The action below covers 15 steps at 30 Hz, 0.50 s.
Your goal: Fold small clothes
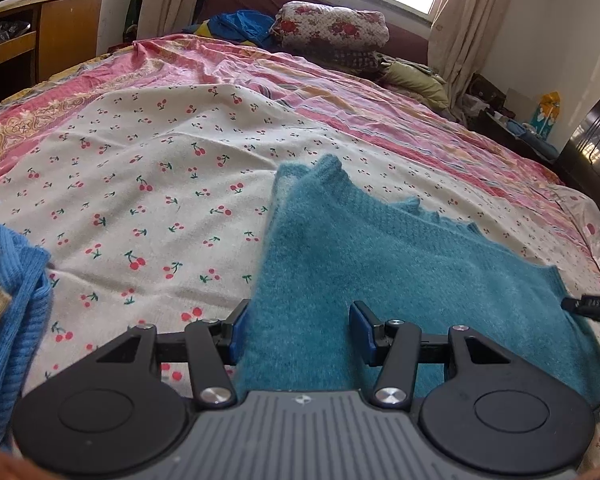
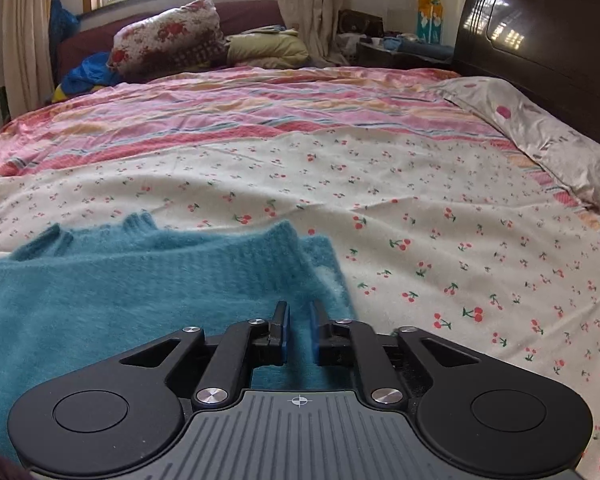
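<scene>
Gripping teal sweater (image 1: pixel 400 264) hem: left gripper (image 1: pixel 298 330) wide open astride, right gripper (image 2: pixel 299 332) nearly closed, grasp unclear. Next, likely folding away.

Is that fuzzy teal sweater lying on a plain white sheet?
No, the teal sweater lies on a cherry-print sheet.

I find almost nothing readable. At three o'clock in my left view, small white characters sit on my right gripper (image 1: pixel 592 306), too blurred to make out. At three o'clock in my right view, the grey pillow (image 2: pixel 560 148) carries cut-off letters, perhaps "AD".
</scene>
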Available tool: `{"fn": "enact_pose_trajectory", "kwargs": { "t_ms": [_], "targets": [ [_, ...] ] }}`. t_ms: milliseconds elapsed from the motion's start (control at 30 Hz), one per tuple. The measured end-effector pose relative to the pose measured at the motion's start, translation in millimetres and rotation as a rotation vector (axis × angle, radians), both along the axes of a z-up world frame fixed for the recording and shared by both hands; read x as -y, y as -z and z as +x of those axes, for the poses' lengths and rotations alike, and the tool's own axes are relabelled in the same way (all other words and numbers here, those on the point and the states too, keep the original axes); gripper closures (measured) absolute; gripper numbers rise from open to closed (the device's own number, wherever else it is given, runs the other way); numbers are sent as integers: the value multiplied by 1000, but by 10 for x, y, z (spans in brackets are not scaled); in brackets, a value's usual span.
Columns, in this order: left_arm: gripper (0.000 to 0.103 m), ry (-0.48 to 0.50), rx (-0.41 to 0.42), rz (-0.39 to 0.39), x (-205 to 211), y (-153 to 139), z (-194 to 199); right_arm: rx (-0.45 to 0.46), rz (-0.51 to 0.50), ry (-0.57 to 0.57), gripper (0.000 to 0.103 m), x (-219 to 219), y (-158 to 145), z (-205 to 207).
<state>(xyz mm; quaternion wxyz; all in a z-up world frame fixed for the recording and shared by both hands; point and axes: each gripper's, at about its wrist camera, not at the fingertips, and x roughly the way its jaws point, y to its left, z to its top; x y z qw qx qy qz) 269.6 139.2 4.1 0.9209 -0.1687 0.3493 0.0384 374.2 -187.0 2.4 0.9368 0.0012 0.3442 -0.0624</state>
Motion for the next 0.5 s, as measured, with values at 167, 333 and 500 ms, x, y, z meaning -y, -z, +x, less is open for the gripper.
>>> {"fn": "enact_pose_trajectory", "kwargs": {
  "t_ms": [167, 333, 500],
  "targets": [
    [47, -38, -5, -37, -78, -11, -202, 16, 26, -83, 87, -294, -247, -94],
    [46, -78, -1, -86, -164, 14, -396, -15, 76, -245, 86, -845, -422, -187],
    [45, -83, -4, -124, -215, 89, -416, -57, 107, -409, 78, -1548, -504, -194]
  ]
}}
